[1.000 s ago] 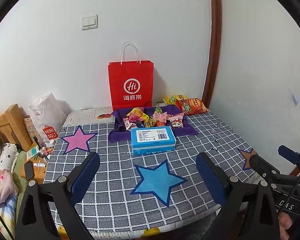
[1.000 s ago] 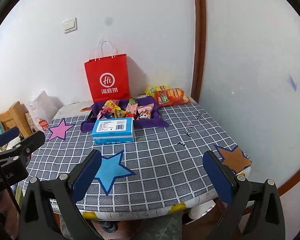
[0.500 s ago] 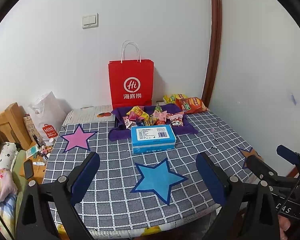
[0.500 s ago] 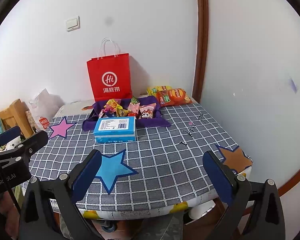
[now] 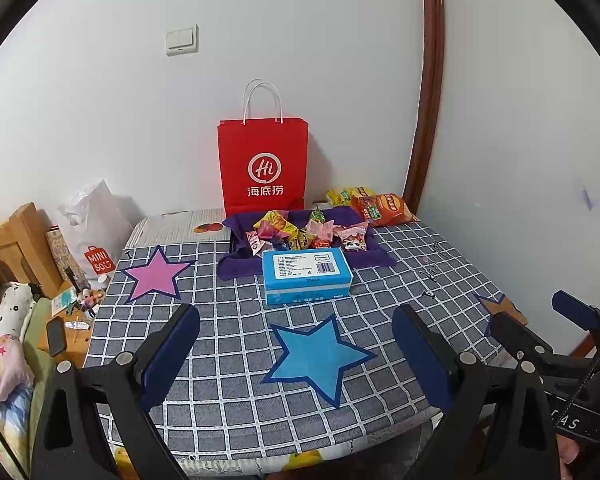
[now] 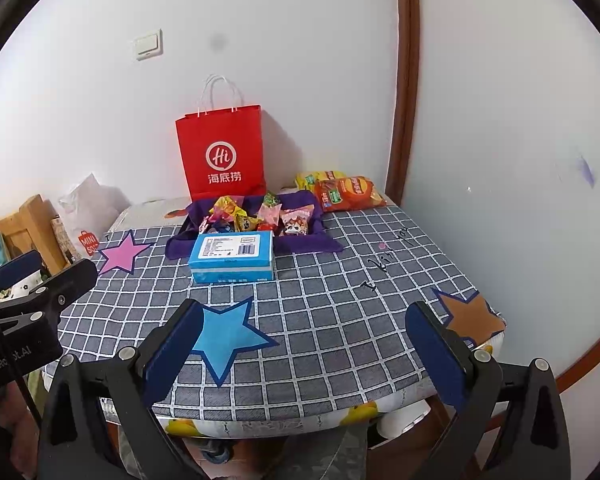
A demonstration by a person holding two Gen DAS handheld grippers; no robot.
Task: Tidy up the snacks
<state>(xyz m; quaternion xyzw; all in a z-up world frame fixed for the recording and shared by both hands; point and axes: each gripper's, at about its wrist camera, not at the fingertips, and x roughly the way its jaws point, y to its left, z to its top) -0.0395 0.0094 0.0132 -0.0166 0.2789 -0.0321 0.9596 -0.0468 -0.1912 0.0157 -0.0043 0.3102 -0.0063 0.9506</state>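
Left gripper [image 5: 296, 354]: lower centre of the left view; fingers [image 5: 172, 354] spread wide, holding nothing; above the near edge of the desk [image 5: 220, 360]
Right gripper [image 6: 304, 354]: lower centre of the right view; fingers [image 6: 176, 350] spread wide, holding nothing; also seen at the lower right edge of the left view
Snacks [image 5: 300, 234]: small bright packets heaped in a tray lined with purple cloth [image 5: 236, 268], centre of both views, at the far side of the desk
Chips [image 5: 380, 210]: orange bag just right of the tray, touching a yellow bag [image 5: 346, 195] behind it
Box [image 5: 306, 276]: blue, label side up; just in front of the tray, lying partly on the cloth
Red bag [image 5: 263, 164]: upright against the wall behind the tray
Desk cover: grey check with pink star [image 5: 154, 276], blue star [image 5: 318, 356], and orange star [image 6: 468, 316] at the right corner
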